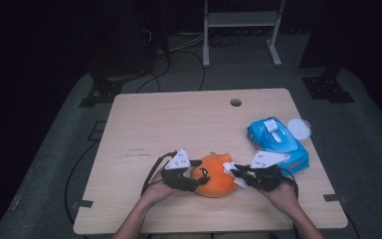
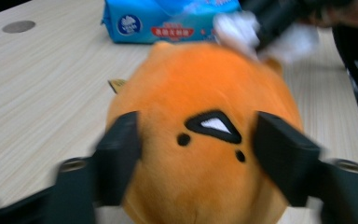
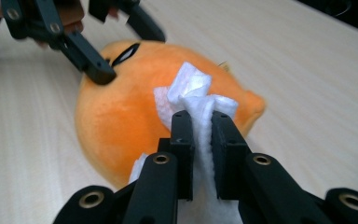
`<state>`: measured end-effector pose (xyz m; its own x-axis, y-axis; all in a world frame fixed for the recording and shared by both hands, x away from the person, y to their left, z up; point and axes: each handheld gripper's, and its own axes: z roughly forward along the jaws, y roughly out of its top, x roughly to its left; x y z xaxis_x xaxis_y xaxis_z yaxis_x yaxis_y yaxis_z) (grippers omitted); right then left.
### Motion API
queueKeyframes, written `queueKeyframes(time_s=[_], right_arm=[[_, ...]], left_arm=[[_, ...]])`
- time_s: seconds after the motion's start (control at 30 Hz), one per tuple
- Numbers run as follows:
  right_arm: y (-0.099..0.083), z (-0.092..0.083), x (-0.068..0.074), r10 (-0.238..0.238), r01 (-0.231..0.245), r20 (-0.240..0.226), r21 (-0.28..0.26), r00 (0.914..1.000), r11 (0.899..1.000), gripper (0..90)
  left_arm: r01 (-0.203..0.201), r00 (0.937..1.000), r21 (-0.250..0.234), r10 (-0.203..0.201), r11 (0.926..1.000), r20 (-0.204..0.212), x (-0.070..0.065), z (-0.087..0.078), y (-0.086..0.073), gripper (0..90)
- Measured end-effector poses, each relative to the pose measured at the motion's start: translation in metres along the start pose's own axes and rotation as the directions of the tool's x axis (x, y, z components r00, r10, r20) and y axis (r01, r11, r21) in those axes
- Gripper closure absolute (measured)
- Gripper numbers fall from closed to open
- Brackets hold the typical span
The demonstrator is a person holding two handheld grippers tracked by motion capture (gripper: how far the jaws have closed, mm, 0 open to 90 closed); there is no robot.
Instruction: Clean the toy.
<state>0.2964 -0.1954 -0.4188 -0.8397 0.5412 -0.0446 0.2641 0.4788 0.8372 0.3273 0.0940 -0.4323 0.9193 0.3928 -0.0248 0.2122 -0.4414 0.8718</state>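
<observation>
Looks like a lab or recording room. Dark walls all round, grey carpet (image 1: 54, 149). A lone wooden tabletop (image 1: 179, 119) stands in the middle, cables (image 1: 179, 55) trail across the floor, black stand feet (image 1: 328, 87) sit at the corners, a white metal frame (image 1: 241, 30) behind.

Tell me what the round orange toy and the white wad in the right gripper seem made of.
Round orange toy: plush fabric, probably stuffed; matte fuzzy nap, stitched black face marks. White wad in the right gripper: likely a tissue or wet wipe; thin, crumpled, softly textured folds.
</observation>
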Motion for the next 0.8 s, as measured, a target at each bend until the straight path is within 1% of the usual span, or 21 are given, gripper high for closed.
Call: queueKeyframes(time_s=[0.03, 0.07, 0.1, 0.13, 0.17, 0.2, 0.23, 0.27, 0.37, 0.4, 0.43, 0.47, 0.5, 0.53, 0.57, 0.6, 0.63, 0.67, 0.73, 0.77, 0.8], right_arm=[[0.000, 0.000, 0.000, 0.000, 0.000, 0.000, 0.000, 1.0000, 1.000, 79.5], [0.000, 0.001, 0.004, -0.007, 0.007, -0.018, 0.000, 0.9998, 1.000, 79.4], [0.000, 0.002, 0.013, -0.013, 0.012, -0.074, -0.014, 0.9971, 1.000, 79.4], [0.000, 0.002, 0.013, -0.013, 0.012, -0.074, -0.014, 0.9971, 1.000, 79.4], [0.001, 0.002, 0.017, -0.026, 0.025, -0.071, -0.015, 0.9971, 1.000, 79.4], [0.003, 0.001, 0.018, -0.035, 0.035, -0.057, -0.012, 0.9978, 0.999, 79.4], [0.004, 0.000, 0.012, -0.019, 0.018, -0.051, -0.021, 0.9985, 1.000, 79.5], [0.004, -0.002, 0.008, 0.004, -0.005, -0.045, -0.030, 0.9990, 1.000, 79.5], [0.002, -0.003, -0.009, 0.070, -0.071, -0.015, -0.053, 0.9974, 0.996, 79.4], [0.002, -0.003, -0.009, 0.070, -0.071, -0.015, -0.053, 0.9974, 0.996, 79.4], [-0.001, -0.001, -0.020, 0.122, -0.123, -0.025, -0.059, 0.9923, 0.991, 79.4], [-0.001, -0.001, -0.020, 0.122, -0.123, -0.025, -0.059, 0.9923, 0.991, 79.4], [-0.006, 0.002, -0.027, 0.160, -0.162, -0.039, -0.053, 0.9863, 0.985, 79.4], [-0.006, 0.002, -0.027, 0.160, -0.162, -0.039, -0.053, 0.9863, 0.985, 79.4], [-0.008, 0.003, -0.027, 0.158, -0.159, -0.038, -0.042, 0.9867, 0.986, 79.4], [-0.008, 0.003, -0.027, 0.158, -0.159, -0.038, -0.042, 0.9867, 0.986, 79.4], [-0.010, 0.003, -0.023, 0.137, -0.137, -0.029, -0.015, 0.9902, 0.990, 79.4], [-0.011, 0.003, -0.021, 0.123, -0.123, -0.024, -0.009, 0.9921, 0.992, 79.4], [-0.012, 0.003, -0.020, 0.118, -0.118, -0.022, -0.006, 0.9927, 0.993, 79.4], [-0.011, 0.001, -0.019, 0.116, -0.116, -0.023, -0.012, 0.9930, 0.993, 79.5], [-0.010, 0.000, -0.018, 0.119, -0.120, -0.032, -0.026, 0.9923, 0.992, 79.5]], left_arm=[[0.000, 1.0000, 0.000, 0.000, 1.0000, 0.000, 0.000, 0.000, 0.000, 18.6], [0.034, 0.9994, 0.008, -0.034, 0.9994, 0.001, 0.001, 0.001, 0.003, 18.6], [0.054, 0.9978, -0.012, -0.054, 0.9984, 0.038, 0.001, 0.002, 0.002, 23.3], [0.054, 0.9978, -0.012, -0.054, 0.9984, 0.038, 0.001, 0.002, 0.002, 27.9], [0.028, 0.9994, -0.010, -0.028, 0.9996, 0.020, -0.001, 0.003, 0.001, 27.9], [0.007, 0.9998, -0.006, -0.007, 1.0000, 0.016, -0.003, 0.004, 0.000, 32.4], [-0.029, 0.9994, -0.004, 0.029, 0.9996, 0.016, -0.007, 0.005, 0.000, 37.0], [-0.060, 0.9980, 0.002, 0.060, 0.9982, 0.019, -0.010, 0.005, 0.000, 38.3], [-0.151, 0.9866, 0.019, 0.149, 0.9884, 0.065, -0.021, 0.009, 0.002, 40.8], [-0.151, 0.9866, 0.019, 0.149, 0.9884, 0.065, -0.021, 0.009, 0.002, 40.9], [-0.162, 0.9844, 0.021, 0.160, 0.9866, 0.074, -0.025, 0.010, 0.004, 40.7], [-0.162, 0.9844, 0.021, 0.160, 0.9866, 0.074, -0.025, 0.010, 0.004, 40.2], [-0.147, 0.9857, 0.008, 0.146, 0.9892, 0.085, -0.023, 0.009, 0.004, 39.2], [-0.147, 0.9857, 0.008, 0.146, 0.9892, 0.085, -0.023, 0.009, 0.004, 37.0], [-0.095, 0.9911, -0.003, 0.095, 0.9955, 0.093, -0.018, 0.008, 0.006, 31.7], [-0.095, 0.9911, -0.003, 0.095, 0.9955, 0.093, -0.018, 0.008, 0.006, 25.1], [-0.016, 0.9971, -0.009, 0.016, 0.9998, 0.074, -0.012, 0.007, 0.009, 22.4], [-0.016, 0.9971, -0.009, 0.016, 0.9998, 0.074, -0.012, 0.007, 0.009, 24.0], [-0.012, 0.9963, -0.007, 0.012, 0.9999, 0.086, -0.011, 0.007, 0.006, 31.5], [-0.065, 0.9952, 0.000, 0.064, 0.9979, 0.074, -0.015, 0.009, 0.004, 34.7], [-0.092, 0.9931, 0.004, 0.091, 0.9958, 0.074, -0.018, 0.010, 0.004, 36.9]])
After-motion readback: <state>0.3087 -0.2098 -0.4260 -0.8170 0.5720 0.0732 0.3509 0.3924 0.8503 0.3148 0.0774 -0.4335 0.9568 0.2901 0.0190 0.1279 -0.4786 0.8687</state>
